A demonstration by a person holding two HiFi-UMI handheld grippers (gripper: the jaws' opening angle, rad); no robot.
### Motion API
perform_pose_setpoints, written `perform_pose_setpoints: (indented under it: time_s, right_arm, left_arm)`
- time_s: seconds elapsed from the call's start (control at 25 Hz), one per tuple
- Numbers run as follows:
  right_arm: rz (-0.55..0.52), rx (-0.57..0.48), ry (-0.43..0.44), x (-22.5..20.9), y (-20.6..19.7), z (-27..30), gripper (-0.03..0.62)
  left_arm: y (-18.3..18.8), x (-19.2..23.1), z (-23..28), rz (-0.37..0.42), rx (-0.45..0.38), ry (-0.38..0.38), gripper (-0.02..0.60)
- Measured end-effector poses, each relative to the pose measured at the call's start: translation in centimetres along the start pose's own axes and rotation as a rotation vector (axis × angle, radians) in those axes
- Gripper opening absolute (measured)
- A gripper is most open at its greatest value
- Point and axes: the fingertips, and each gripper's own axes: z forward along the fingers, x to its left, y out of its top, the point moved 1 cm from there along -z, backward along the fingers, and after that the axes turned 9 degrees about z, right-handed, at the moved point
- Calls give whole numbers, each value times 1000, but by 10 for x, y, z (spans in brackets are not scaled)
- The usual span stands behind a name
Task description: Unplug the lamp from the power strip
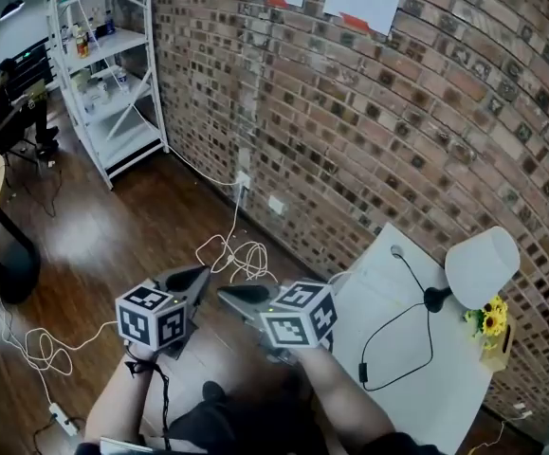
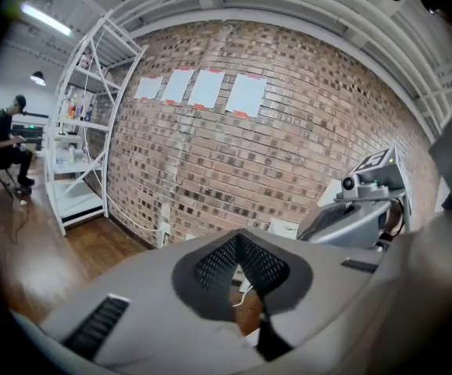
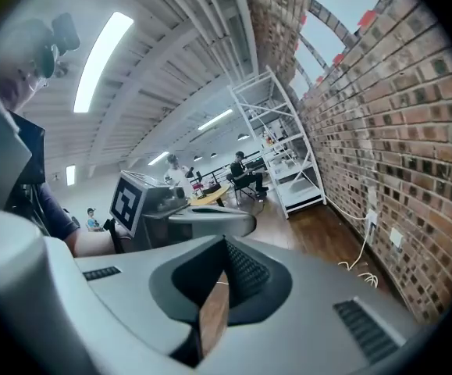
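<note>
Hovering over the floor, left tongs and right tongs are each pressed together, pinching nothing. The lamp stands far right on the tabletop, its black cord trailing nearward; the right tongs are nearer. The power strip cannot be made out.

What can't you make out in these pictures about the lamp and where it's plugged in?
- Head view: the lamp shows only its shade from above, which hides the stem and base.
- Head view: the black cord cannot be traced to a plug.
- Head view: the white block on the floor, perhaps the power strip, is too small to show sockets.
- Gripper views: no lamp shows.
</note>
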Motion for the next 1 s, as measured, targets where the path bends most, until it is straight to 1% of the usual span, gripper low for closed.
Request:
perform_pose_setpoints:
  time_s: [0.12, 0.28, 0.4, 0.52, 0.64, 0.84, 1.0]
  right_arm:
    - [-29, 18, 28, 17, 2, 21, -17]
    - [-56, 32, 44, 37, 5, 45, -17]
    - [-77, 47, 53, 48, 5, 63, -17]
    - [-88, 58, 82, 60, 5, 80, -17]
    - [-98, 67, 107, 70, 7, 96, -17]
    - [-130, 76, 146, 86, 10, 122, -17]
    - [-139, 42, 178, 96, 16, 134, -17]
  left_arm:
    - [-3, 19, -23, 45, -7, 70, 23]
    - [-1, 40, -56, 79, -10, 157, 23]
    - [-2, 59, -78, 92, -19, 225, 24]
    - [-5, 76, -97, 90, -29, 282, 25]
    - [-7, 90, -114, 86, -34, 314, 25]
    - [-13, 109, -136, 73, -33, 345, 25]
    - [-22, 116, -142, 68, -2, 334, 25]
